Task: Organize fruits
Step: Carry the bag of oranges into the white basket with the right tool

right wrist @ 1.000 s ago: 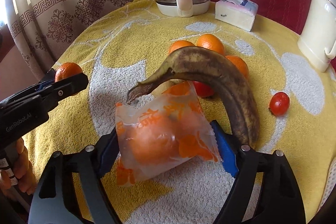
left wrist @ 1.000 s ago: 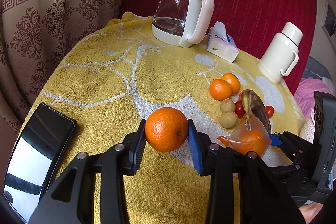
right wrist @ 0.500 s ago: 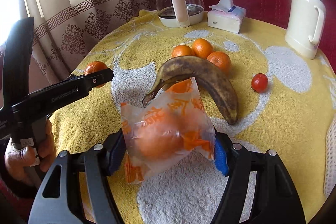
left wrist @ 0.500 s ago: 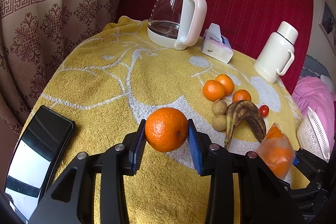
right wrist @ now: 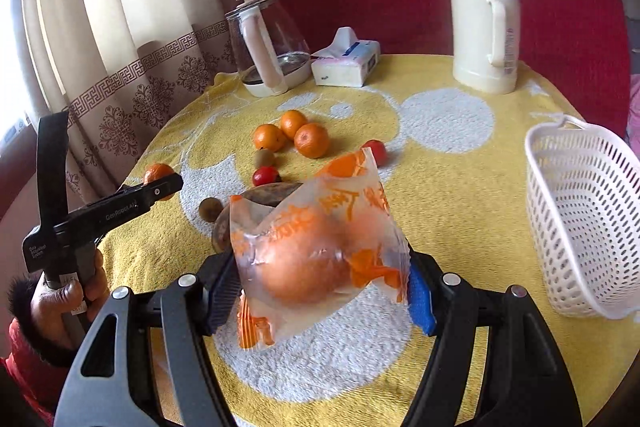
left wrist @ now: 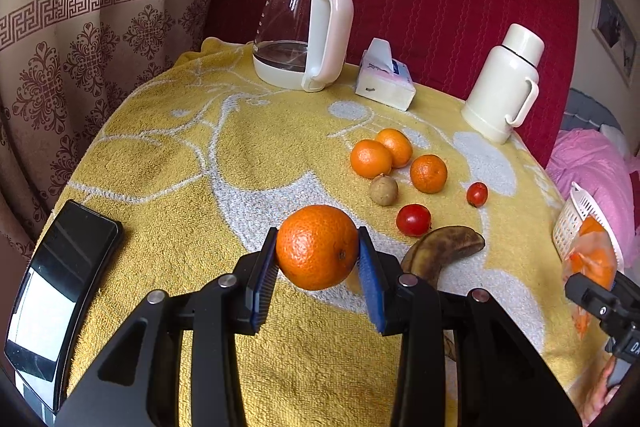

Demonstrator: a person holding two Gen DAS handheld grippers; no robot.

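Observation:
My left gripper (left wrist: 318, 267) is shut on a loose orange (left wrist: 316, 247), held just above the yellow towel. My right gripper (right wrist: 320, 287) is shut on an orange in a printed plastic bag (right wrist: 308, 255), lifted off the table to the left of a white mesh basket (right wrist: 580, 227). In the left wrist view that bag (left wrist: 592, 259) hangs in front of the basket (left wrist: 572, 223). On the towel lie three small oranges (left wrist: 396, 157), two tomatoes (left wrist: 413, 219), a brown round fruit (left wrist: 383, 190) and a dark overripe banana (left wrist: 440, 251).
At the back stand a glass kettle (left wrist: 300, 31), a tissue box (left wrist: 386, 79) and a cream thermos (left wrist: 504, 83). A black phone (left wrist: 60, 275) lies at the table's left edge. Curtains hang left; a red backrest rises behind. A hand (right wrist: 68, 299) grips the left tool.
My right gripper has lifted the bagged orange off the banana and carried it right, up to the basket. The banana stays on the towel. My left gripper keeps its orange and has shifted slightly.

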